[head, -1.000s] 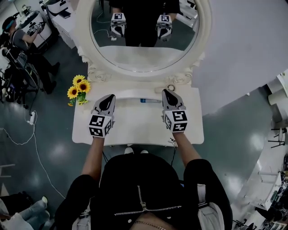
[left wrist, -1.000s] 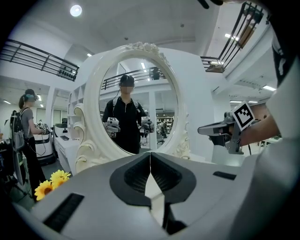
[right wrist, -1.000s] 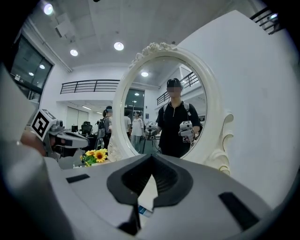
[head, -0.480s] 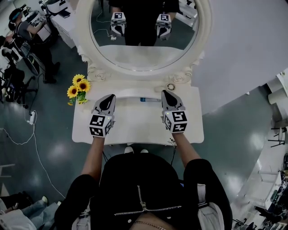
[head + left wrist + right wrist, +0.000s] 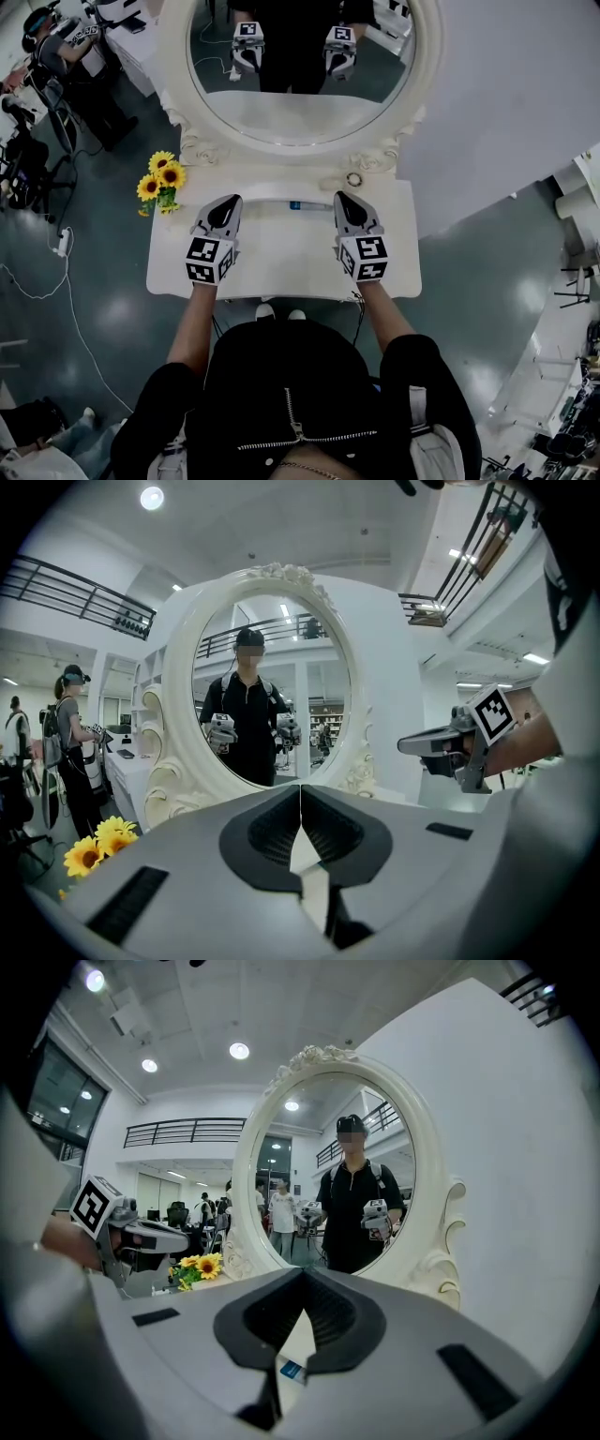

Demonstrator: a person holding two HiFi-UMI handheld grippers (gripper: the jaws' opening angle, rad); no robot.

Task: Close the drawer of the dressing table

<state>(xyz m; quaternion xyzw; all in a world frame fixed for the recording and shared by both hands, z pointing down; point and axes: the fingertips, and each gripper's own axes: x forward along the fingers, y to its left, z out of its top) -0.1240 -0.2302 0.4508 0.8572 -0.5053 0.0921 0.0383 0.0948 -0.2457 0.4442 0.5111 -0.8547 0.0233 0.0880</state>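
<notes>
- At the far left of the head view a bystander [image 5: 58,42] stands by workbenches on a dark glossy floor [image 5: 103,309].
- A bunch of sunflowers [image 5: 160,180] sits at the back left corner of the white dressing table [image 5: 281,267].
- The left gripper [image 5: 229,202] hovers over the left half of the tabletop, tips pointing toward the mirror. In the left gripper view its jaws [image 5: 300,794] are pressed together at the tips with nothing between them.
- An oval mirror [image 5: 300,117] in an ornate white frame rises behind the tabletop and reflects both grippers and the person holding them.
- A small object with a blue label [image 5: 304,206] lies on the tabletop near the mirror's base, between the two grippers.
- The drawer cannot be seen in any view; from above, the tabletop's front edge covers where it would sit, just in front of the person's body.
- The right gripper [image 5: 344,199] hovers over the right half of the tabletop, level with the left one. In the right gripper view its jaws [image 5: 302,1277] are closed tip to tip and empty.
- A small ring-shaped object [image 5: 353,179] rests beside the mirror frame, just beyond the right gripper.
</notes>
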